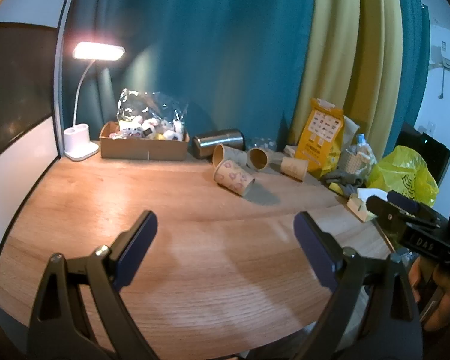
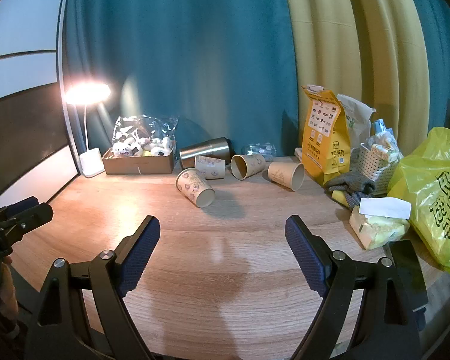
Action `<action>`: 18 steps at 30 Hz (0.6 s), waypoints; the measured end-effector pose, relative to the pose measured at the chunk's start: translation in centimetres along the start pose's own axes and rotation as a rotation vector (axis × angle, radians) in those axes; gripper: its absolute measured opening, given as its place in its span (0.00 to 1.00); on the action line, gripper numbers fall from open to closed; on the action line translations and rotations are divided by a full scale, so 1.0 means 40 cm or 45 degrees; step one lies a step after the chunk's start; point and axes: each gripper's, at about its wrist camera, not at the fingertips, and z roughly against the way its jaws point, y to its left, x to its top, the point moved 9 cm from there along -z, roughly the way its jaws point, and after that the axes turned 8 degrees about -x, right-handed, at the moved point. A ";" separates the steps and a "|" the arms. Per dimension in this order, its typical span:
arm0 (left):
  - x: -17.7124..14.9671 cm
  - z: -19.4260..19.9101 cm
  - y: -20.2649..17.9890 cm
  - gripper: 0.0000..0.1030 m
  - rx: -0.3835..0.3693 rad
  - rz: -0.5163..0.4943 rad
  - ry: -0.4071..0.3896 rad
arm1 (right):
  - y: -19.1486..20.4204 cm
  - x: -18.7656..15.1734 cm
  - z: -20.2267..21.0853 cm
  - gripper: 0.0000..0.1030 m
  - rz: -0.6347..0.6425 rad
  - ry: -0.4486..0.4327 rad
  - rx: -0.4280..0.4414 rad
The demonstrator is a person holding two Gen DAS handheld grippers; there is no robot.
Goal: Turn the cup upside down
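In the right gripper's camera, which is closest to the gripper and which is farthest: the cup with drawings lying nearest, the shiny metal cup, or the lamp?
From the right gripper, jaws open:
1. Patterned paper cup, lying on its side just ahead, slightly left.
2. Metal tumbler, on its side behind the paper cups, by the curtain.
3. Desk lamp, far left back corner.

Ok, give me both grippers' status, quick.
Left gripper: open, holding nothing, above the table.
Right gripper: open, holding nothing, short of the paper cups.
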 end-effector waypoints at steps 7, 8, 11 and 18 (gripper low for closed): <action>-0.001 0.005 0.003 0.91 0.002 0.002 -0.002 | 0.001 -0.001 0.001 0.85 0.000 -0.002 -0.002; 0.000 0.006 0.003 0.91 0.002 0.002 -0.004 | 0.001 -0.001 0.000 0.85 0.000 -0.002 -0.001; -0.001 0.007 0.003 0.91 0.003 0.000 -0.003 | 0.001 -0.001 0.000 0.85 -0.001 -0.002 -0.001; 0.001 0.012 0.006 0.91 0.007 0.005 -0.009 | 0.001 0.001 0.001 0.85 -0.001 -0.004 -0.003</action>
